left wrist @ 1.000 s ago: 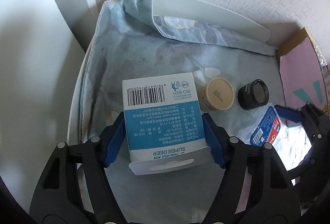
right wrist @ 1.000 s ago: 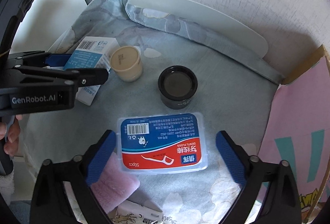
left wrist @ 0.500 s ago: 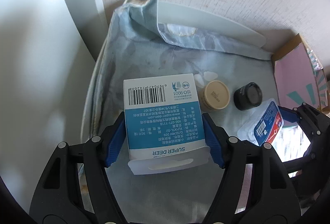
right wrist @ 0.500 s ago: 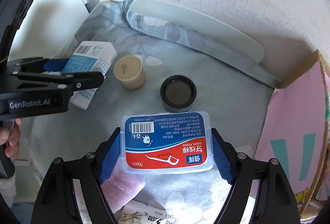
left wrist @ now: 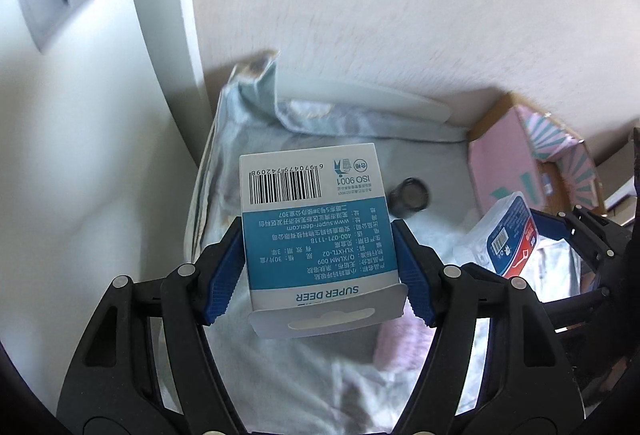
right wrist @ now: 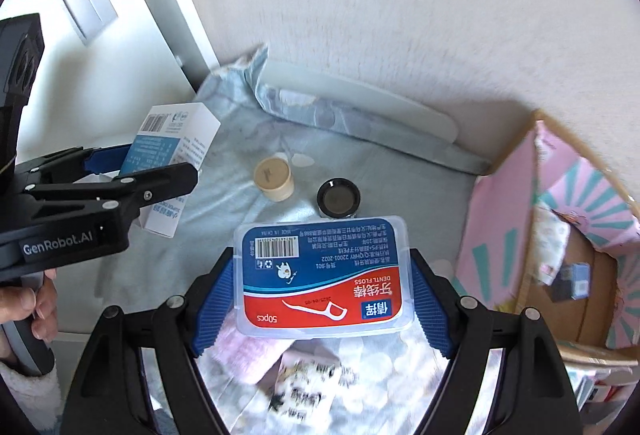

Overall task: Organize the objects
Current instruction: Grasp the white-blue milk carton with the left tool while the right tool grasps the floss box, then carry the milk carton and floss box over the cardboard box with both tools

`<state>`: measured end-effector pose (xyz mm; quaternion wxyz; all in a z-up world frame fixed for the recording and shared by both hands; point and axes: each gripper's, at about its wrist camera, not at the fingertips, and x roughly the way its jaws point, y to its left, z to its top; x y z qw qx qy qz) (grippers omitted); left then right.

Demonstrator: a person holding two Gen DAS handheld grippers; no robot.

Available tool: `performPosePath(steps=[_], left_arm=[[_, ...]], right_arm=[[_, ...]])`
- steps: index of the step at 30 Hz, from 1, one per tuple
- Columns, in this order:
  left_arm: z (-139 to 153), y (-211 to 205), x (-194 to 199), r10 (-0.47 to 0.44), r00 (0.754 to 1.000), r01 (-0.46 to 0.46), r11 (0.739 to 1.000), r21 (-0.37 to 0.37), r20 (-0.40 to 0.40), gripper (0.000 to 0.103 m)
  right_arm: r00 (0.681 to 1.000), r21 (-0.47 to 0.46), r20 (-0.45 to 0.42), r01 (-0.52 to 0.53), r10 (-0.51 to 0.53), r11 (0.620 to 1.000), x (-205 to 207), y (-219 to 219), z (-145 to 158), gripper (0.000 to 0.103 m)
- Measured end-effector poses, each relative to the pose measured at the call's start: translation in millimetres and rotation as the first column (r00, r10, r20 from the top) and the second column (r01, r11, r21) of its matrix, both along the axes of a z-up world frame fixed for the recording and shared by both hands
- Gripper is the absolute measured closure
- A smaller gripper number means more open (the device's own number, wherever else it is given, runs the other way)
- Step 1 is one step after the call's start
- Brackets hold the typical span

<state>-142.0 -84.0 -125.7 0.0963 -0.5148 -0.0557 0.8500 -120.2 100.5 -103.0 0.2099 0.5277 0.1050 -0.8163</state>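
Note:
A white and blue "SUPER DEER" carton point(left wrist: 312, 195) hangs above the cloth, and my left gripper point(left wrist: 318, 231) is shut on its two sides. From the right wrist view the same carton point(right wrist: 180, 131) juts out of the left gripper point(right wrist: 160, 163) at the left. My right gripper point(right wrist: 320, 267) is shut on a clear dental floss box point(right wrist: 320, 299) with a red and blue label, held off the cloth. That floss box point(left wrist: 508, 235) also shows at the right of the left wrist view.
Below lies a pale blue floral cloth point(right wrist: 224, 215) with a beige jar point(right wrist: 274, 175) and a black jar point(right wrist: 338, 197) on it. An open pink cardboard box point(right wrist: 500, 219) stands at the right. A pink cloth point(right wrist: 244, 351) and a printed packet point(right wrist: 308, 379) lie nearer. A white wall is behind.
Both grippers have risen away from the cloth with their loads. The right jaws went from open around the floss box to shut on it and lifted it.

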Motion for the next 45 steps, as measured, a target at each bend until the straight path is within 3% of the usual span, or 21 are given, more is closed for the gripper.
performPosePath(steps=[10,15,22,33,45], left_arm=[[53,15,33,-0.019,0.997,0.021,1.000,0.019,-0.068,0.035],[73,38,47,-0.049,0.994,0.051,0.999,0.017,-0.099,0.035],[94,82,60,-0.117,0.984,0.120,0.993,0.018,-0.134,0.035],[96,163,69,-0.223,0.963,0.226,0.974,0.006,-0.151,0.036],[82,232,76,-0.288,0.948,0.290,0.957,-0.008,-0.136,0.036]], right_arm=[[0.994,-0.041,-0.061,0.090,-0.092,0.995,22,35,46,0.026],[0.983,-0.090,-0.095,0.151,-0.159,0.984,35,69,73,0.026],[0.962,-0.094,-0.126,0.231,-0.242,0.968,41,116,87,0.026],[0.923,-0.091,-0.116,0.357,-0.366,0.930,53,197,91,0.026],[0.901,-0.065,-0.117,0.412,-0.417,0.909,60,259,85,0.026]])
